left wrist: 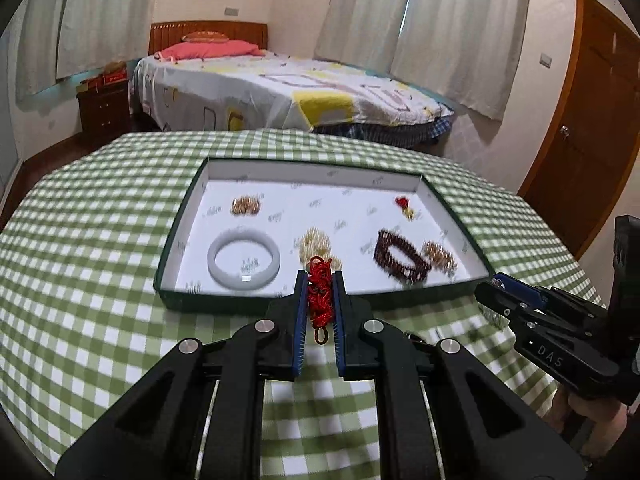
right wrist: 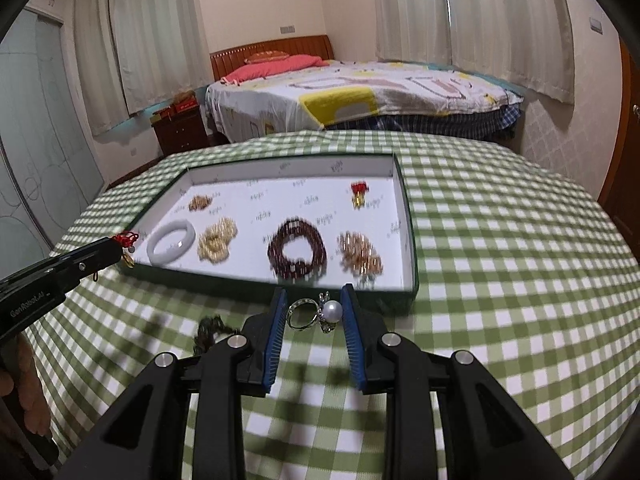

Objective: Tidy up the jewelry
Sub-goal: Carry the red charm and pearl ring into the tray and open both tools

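**Two tools loaded at the near edge of the jewelry tray**

Two tools are in use. The left tool [left wrist: 320,280] has its blue-padded fingers [left wrist: 301,312] closed narrowly on a red knotted cord ornament [left wrist: 320,296], which bunches between the pads and projects past the tips. In the right wrist view, a small gold piece hangs under the cord at the tip of this tool. The right tool [right wrist: 314,304] has its fingers set wider, with a silver ring carrying a white pearl [right wrist: 316,314] clamped between the pads.

Both tools sit just short of the near wall of a shallow rectangular tray with a dark green rim and white printed lining [right wrist: 412,240]. Tray contents:

- a pale white jade-like bangle [left wrist: 243,258], near left;
- a cream bead cluster [right wrist: 217,239], beside the bangle;
- a small brown-gold bead cluster [left wrist: 245,205], far left;
- a dark red beaded bracelet, coiled [right wrist: 297,249], near centre;
- an amber-gold bead cluster [right wrist: 359,259], just right of the bracelet;
- a small red-and-gold charm [right wrist: 359,192], far right.

A dark, blurred chain-like item [right wrist: 208,332] lies on the green-and-white checked worktop [right wrist: 500,280], outside the tray and left of the right tool.
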`<action>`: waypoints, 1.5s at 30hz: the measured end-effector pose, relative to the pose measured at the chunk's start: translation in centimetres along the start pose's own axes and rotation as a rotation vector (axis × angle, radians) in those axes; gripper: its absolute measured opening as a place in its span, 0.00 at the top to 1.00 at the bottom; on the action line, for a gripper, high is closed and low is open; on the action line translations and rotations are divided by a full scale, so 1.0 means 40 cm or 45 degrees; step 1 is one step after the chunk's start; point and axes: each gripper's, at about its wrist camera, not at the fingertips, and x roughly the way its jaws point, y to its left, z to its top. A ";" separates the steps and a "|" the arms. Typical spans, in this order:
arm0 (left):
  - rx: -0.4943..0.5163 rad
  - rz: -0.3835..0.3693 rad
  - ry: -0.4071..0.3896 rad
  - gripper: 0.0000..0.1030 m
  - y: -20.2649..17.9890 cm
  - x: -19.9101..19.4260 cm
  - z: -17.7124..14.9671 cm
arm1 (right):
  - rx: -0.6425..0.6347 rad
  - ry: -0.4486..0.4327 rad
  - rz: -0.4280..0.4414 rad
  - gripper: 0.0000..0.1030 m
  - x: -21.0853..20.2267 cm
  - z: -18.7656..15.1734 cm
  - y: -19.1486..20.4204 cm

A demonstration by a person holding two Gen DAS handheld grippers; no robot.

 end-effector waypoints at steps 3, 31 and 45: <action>-0.001 -0.004 -0.028 0.89 -0.001 0.005 0.034 | -0.006 -0.029 -0.001 0.72 -0.002 0.030 0.002; 0.015 0.124 0.112 0.89 0.063 0.331 0.186 | -0.065 0.067 -0.018 0.72 0.282 0.209 -0.022; -0.005 0.132 0.257 0.88 0.085 0.408 0.181 | -0.061 0.227 -0.033 0.72 0.338 0.208 -0.021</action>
